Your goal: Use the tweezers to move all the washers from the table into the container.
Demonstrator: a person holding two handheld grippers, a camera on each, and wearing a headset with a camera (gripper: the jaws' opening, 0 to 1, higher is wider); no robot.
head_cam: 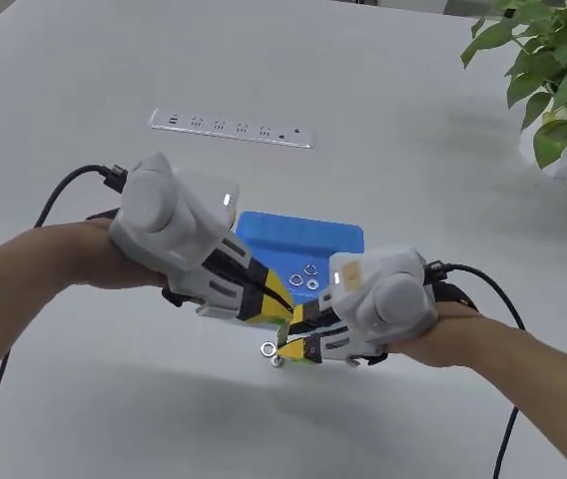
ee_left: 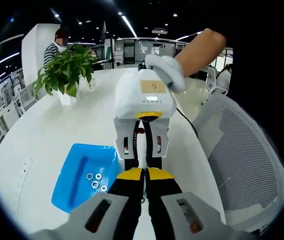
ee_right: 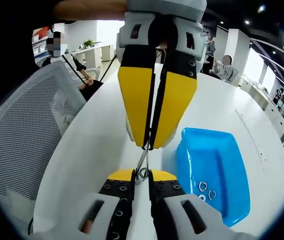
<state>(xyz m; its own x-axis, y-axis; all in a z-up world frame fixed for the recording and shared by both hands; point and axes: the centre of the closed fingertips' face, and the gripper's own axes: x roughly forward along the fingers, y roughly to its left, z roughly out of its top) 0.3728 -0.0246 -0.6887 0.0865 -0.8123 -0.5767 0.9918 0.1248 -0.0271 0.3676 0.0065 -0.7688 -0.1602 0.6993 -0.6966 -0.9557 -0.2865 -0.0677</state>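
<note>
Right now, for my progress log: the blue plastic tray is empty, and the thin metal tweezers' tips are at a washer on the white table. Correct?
Not quite. The blue plastic tray is not empty: several small metal washers lie in it, as the head view shows. The thin metal tweezers do have their tips at a washer on the white table.

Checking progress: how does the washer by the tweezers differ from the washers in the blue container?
The washer by the tweezers sits outside the blue container; the washers inside lie on its floor. The outside washer is at the tweezers' tips; the inside washers lie free of tools. All are small metal rings.
</note>
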